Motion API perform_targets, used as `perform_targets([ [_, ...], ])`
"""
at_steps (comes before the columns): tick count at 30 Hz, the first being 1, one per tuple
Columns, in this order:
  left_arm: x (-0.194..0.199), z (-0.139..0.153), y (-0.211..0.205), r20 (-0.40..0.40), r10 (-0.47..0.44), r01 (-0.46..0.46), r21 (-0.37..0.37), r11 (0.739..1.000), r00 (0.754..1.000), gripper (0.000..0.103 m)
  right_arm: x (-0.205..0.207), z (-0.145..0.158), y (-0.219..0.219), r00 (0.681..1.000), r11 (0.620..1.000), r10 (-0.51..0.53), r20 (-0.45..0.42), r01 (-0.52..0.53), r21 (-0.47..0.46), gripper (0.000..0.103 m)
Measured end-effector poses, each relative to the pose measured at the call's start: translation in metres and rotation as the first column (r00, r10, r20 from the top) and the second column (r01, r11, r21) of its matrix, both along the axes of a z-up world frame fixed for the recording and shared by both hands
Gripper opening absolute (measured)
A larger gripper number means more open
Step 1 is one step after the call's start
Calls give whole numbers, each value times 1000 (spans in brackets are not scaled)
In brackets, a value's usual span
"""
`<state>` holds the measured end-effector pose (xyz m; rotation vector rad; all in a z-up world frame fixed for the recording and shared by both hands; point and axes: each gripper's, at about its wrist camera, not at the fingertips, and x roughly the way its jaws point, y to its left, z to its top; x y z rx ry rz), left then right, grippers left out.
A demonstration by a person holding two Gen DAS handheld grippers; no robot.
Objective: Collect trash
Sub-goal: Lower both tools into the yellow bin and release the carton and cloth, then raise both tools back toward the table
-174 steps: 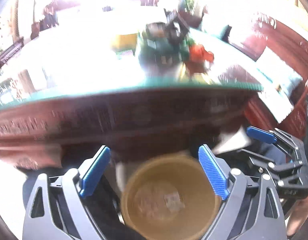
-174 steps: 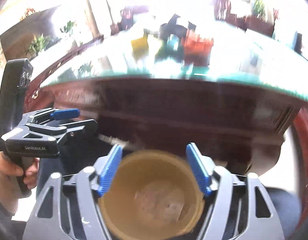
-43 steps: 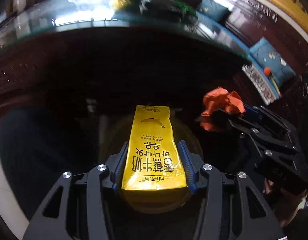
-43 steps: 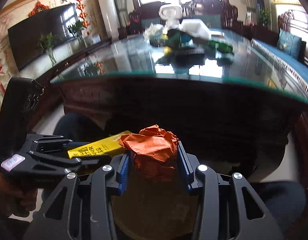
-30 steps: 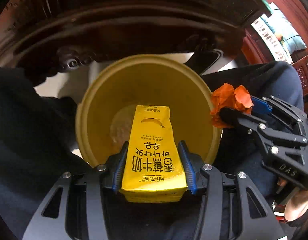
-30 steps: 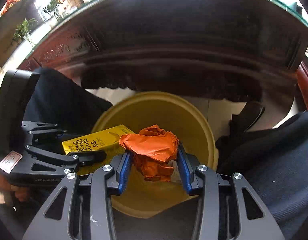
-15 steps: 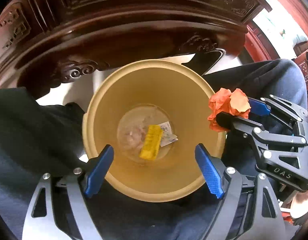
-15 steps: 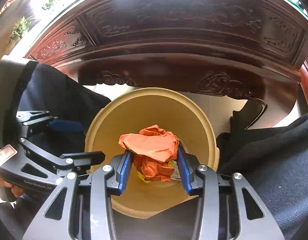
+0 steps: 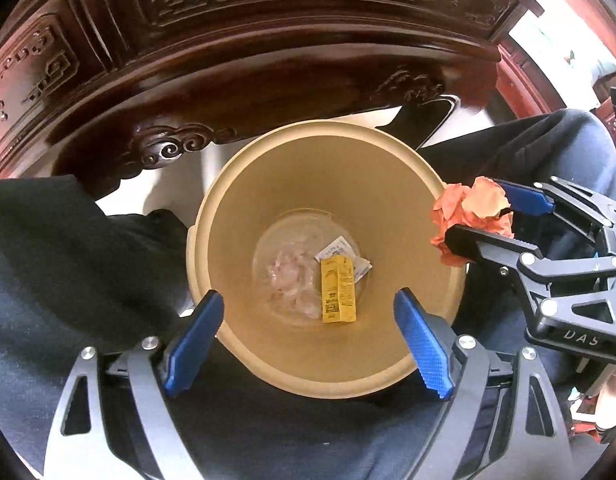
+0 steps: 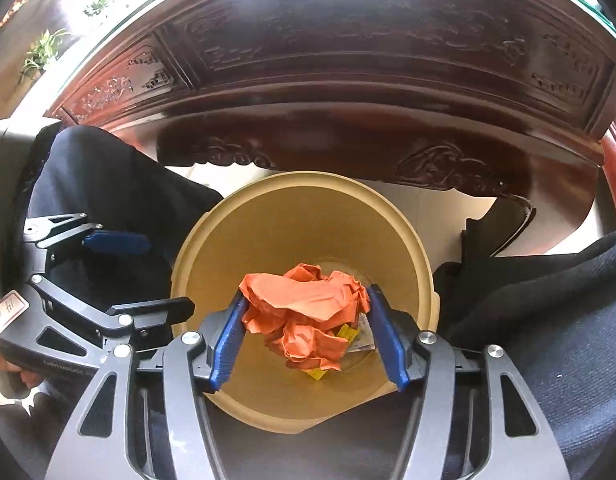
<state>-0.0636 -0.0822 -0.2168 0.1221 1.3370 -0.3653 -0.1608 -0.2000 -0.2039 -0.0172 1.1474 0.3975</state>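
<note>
A tan bin [image 9: 227, 208] stands on the floor below me, between the person's legs. A yellow drink carton [image 9: 338, 290] lies on its bottom beside a white scrap. My left gripper [image 9: 312, 332] is open and empty above the bin's near rim. My right gripper [image 10: 305, 332] is shut on a crumpled orange paper ball [image 10: 308, 312] and holds it over the bin [image 10: 267, 216]. The ball also shows in the left wrist view [image 9: 470, 212], at the bin's right rim. The left gripper shows in the right wrist view [image 10: 139, 276], open, at the left.
The carved dark wooden table apron [image 9: 235, 40] overhangs just beyond the bin; it also shows in the right wrist view [image 10: 368, 68]. The person's dark trouser legs [image 9: 67, 264] flank the bin on both sides. A dark shoe [image 10: 504, 224] rests on the pale floor.
My left gripper opened and the yellow carton dropped to the bottom of the bin. My right gripper keeps the orange ball and has settled over the bin's mouth.
</note>
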Motion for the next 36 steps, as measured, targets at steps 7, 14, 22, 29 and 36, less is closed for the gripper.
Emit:
perform_targets([
  [7,0,1,1,5,1,-1,14,1000,1000,86,-2,1,5,1000,999,29,13,-28,-17,76],
  [14,1,1,1,2,0,0,13,1000,1000,86,-2,3,0,1000,1000,15,17,-14,-10,76],
  [22,3,8,-1,21,-8,8,8,1000,1000,86,2,23,-6,997,999,-13,70,11,35,76],
  [29,21,68,1,207,10,-6,-18,1000,978,86,15,87,-18,959,993,-59,277,27,117,76],
  [36,71,152,25,496,209,-166,-130,978,843,99,37,155,-40,814,968,-217,539,108,227,95],
])
